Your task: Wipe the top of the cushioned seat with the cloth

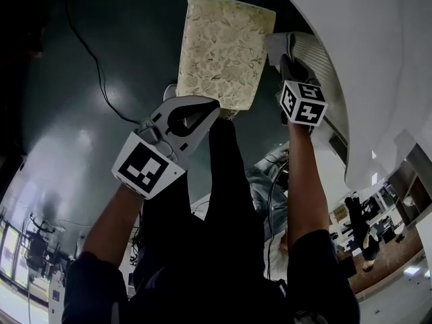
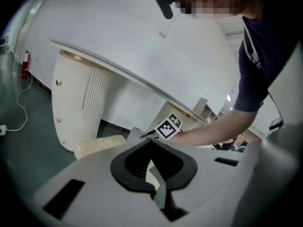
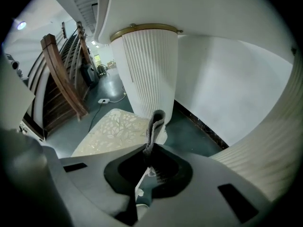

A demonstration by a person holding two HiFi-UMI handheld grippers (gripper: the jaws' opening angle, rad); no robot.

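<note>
While the right claw (image 3: pixel 150 150) grips the folded cloth (image 3: pixel 155 122) just beside the cushioned seat (image 1: pixel 223 49) and the left claw (image 2: pixel 151 143), nearly closed, hovers at its near edge, wiping seems not begun; next the cloth must come flat onto the top.

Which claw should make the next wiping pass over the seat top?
Right. The right claw is shut on the folded grey cloth beside the beige leaf-patterned cushioned seat; the left claw has no cloth and seems to pinch the seat's near edge.
</note>
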